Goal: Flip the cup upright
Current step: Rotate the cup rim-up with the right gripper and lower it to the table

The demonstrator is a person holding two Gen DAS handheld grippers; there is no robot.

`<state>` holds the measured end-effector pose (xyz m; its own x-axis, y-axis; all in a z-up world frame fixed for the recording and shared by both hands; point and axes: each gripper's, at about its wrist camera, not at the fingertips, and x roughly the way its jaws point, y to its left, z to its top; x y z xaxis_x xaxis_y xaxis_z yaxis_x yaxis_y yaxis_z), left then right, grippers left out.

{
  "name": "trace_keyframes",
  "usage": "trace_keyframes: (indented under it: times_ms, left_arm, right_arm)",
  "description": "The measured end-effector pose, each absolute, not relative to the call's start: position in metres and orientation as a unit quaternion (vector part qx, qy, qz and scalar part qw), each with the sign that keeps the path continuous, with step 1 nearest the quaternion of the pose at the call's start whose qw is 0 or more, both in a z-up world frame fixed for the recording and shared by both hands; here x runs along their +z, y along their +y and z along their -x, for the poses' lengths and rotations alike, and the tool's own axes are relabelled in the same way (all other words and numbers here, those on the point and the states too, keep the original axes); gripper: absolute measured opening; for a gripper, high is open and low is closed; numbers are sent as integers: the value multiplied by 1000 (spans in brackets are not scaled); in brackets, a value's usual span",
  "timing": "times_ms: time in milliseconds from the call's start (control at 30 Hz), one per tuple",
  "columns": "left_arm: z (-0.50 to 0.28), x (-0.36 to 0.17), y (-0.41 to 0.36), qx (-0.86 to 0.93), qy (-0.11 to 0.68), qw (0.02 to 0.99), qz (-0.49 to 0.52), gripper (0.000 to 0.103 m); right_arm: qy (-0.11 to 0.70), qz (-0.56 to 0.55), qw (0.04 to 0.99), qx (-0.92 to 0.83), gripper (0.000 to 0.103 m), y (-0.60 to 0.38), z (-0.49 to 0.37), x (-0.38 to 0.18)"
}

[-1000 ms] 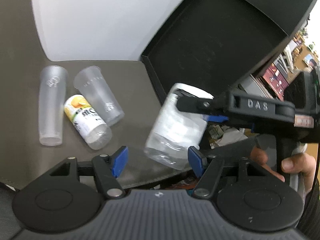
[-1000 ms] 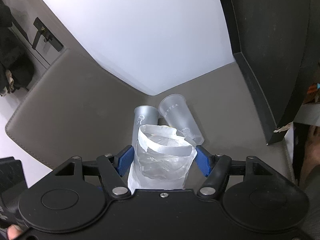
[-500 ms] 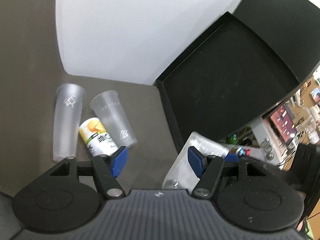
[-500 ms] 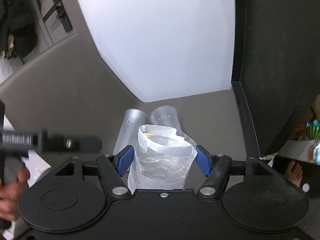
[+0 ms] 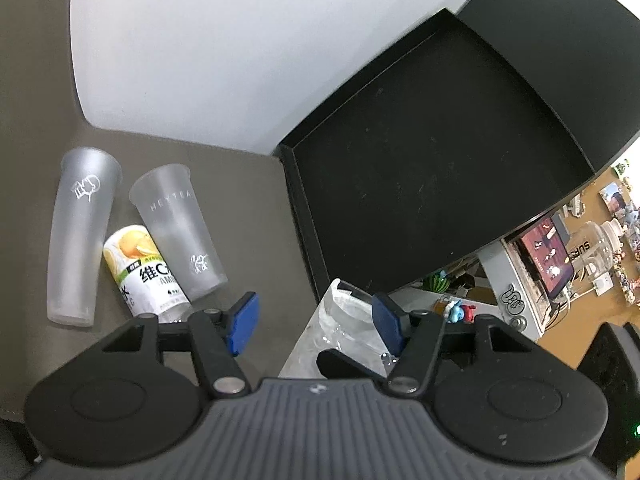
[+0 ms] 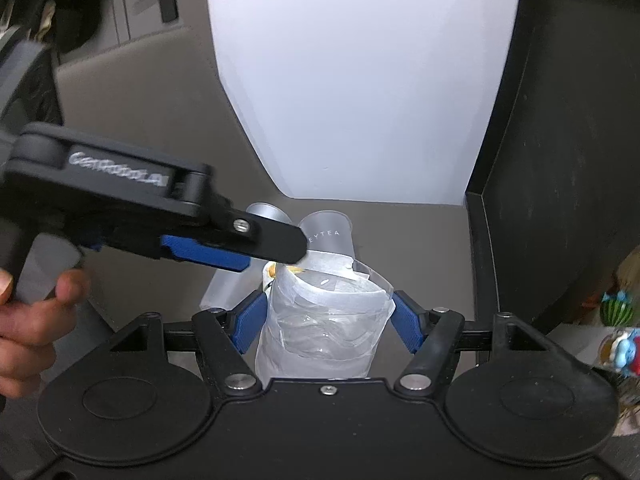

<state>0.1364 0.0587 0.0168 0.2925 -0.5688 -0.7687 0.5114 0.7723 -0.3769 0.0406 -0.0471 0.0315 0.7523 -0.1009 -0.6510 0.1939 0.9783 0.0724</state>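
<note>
My right gripper point(image 6: 327, 323) is shut on a clear plastic cup point(image 6: 324, 320) with a white paper wrap, its open mouth facing up and away from the camera. The same cup point(image 5: 340, 336) shows low in the left wrist view, beside the right blue pad. My left gripper point(image 5: 314, 322) is open and empty above the grey surface point(image 5: 248, 216); it also shows in the right wrist view point(image 6: 208, 250), held by a hand to the left of the cup.
Two frosted cups point(image 5: 80, 232) point(image 5: 178, 232) and a yellow-labelled bottle point(image 5: 140, 268) lie on their sides at the left. A black box point(image 5: 432, 184) stands at the right, a white wall panel point(image 5: 200, 48) behind. Desk clutter lies far right.
My right gripper has turned the cup from tilted to mouth-up and brought it low and close. My left gripper has swung in to the cup's left side.
</note>
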Motion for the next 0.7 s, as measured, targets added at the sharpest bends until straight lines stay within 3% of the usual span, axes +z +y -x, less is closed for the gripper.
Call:
trace_keyframes:
  times_ms: [133, 300, 700]
  left_arm:
    - [-140, 11, 56, -343, 502, 793, 32, 59]
    - [-145, -1, 54, -351, 520, 778, 37, 26]
    - [-155, -26, 59, -342, 533, 773, 43, 17]
  right_arm:
    - [344, -53, 934, -80, 66, -43, -43, 30]
    - [358, -41, 929, -84, 66, -38, -47, 26]
    - [415, -56, 903, -101, 65, -47, -75, 1]
